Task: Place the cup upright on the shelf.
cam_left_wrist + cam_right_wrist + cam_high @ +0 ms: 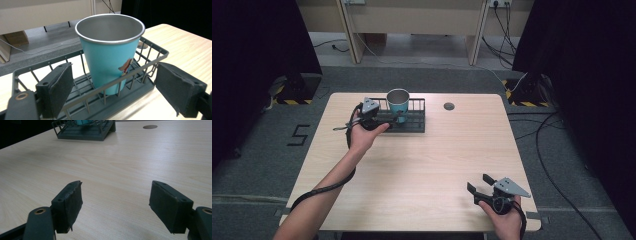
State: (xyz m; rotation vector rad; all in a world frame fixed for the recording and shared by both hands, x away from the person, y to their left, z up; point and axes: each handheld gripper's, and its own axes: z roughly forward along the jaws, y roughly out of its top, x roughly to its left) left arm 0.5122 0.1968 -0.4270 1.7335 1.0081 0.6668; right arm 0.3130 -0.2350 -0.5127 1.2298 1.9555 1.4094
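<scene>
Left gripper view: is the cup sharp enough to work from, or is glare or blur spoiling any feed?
Left gripper view: cup and rack crisp, near pads slightly soft. Right gripper view: even light, faint sheen on the table. High view: table evenly lit, dark at both sides.

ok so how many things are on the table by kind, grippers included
cup: 1
wire rack: 1
grippers: 2, the left gripper and the right gripper
total: 4
</scene>
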